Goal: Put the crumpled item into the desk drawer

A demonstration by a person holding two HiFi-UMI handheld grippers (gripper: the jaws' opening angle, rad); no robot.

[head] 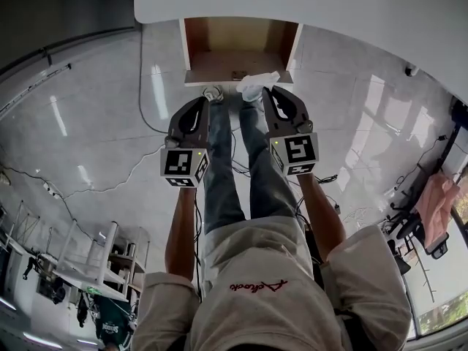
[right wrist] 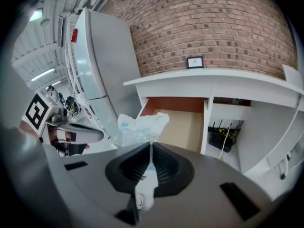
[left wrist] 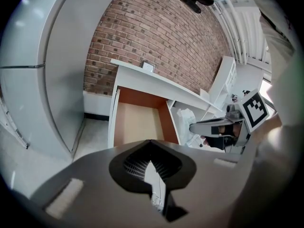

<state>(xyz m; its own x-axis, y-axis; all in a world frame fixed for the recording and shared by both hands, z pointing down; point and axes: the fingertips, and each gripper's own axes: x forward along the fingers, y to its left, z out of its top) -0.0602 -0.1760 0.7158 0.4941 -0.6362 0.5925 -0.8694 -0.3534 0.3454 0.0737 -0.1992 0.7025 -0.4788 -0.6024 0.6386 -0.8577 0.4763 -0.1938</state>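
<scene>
The crumpled item is a white, wrinkled bag with blue print, and my right gripper is shut on it just in front of the open desk drawer. In the right gripper view the crumpled item sticks up from my closed jaws, with the drawer beyond showing a bare wooden bottom. My left gripper hovers beside it at the drawer's front left, shut on nothing. In its own view, the left gripper faces the drawer; the right gripper and the item show to the right.
A white desk top overhangs the drawer. Under the desk to the right, a black box with cables sits in an open bay. A grey fridge stands left of the desk against a brick wall. Cables trail over the floor.
</scene>
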